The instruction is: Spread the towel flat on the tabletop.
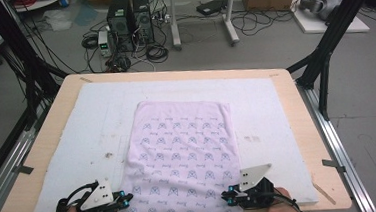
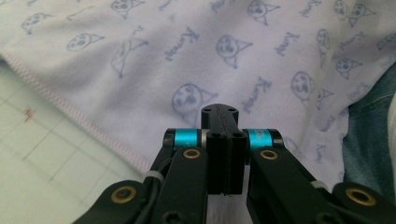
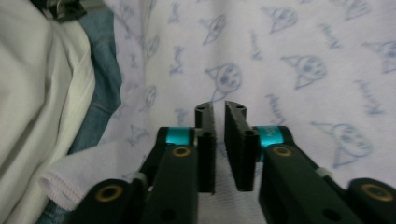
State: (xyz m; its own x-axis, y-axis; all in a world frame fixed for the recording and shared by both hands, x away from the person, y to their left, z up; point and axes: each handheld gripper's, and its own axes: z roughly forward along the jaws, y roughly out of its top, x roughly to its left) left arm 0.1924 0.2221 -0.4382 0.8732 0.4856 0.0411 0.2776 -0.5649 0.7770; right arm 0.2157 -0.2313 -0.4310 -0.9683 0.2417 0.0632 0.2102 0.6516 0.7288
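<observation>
Fingers (image 2: 224, 140) of the left gripper (image 1: 124, 199) are pressed together with nothing visibly between them; fingers (image 3: 205, 140) of the right gripper (image 1: 229, 195) stand a narrow slit apart, also with no cloth in the gap. Both grippers sit at the near edge of the desk (image 1: 304, 143), one on each side of the pale lilac printed cloth (image 1: 182, 156). The cloth lies flat and lengthwise on the white mat (image 1: 78, 138), its far end squared off well short of the mat's far edge, its near end hanging over the desk edge toward the person. In the left gripper view the stitched hem (image 2: 74, 114) runs diagonally just left of the tips, over the gridded mat. In the right gripper view a loose hemmed corner (image 3: 70, 184) lies below and left of the tips, beside the person's denim and light garment (image 3: 32, 93). Judged step: taking hold of the two near corners or side hems, probably to fold or pull the cloth. To do it well: open both pairs wide first, slide the lower finger under the hem, not onto the top face, catch a single layer only, and match the two grips in position along the edge so the cloth lifts without skew. Risk: pinching the mat along with the fabric.
</observation>
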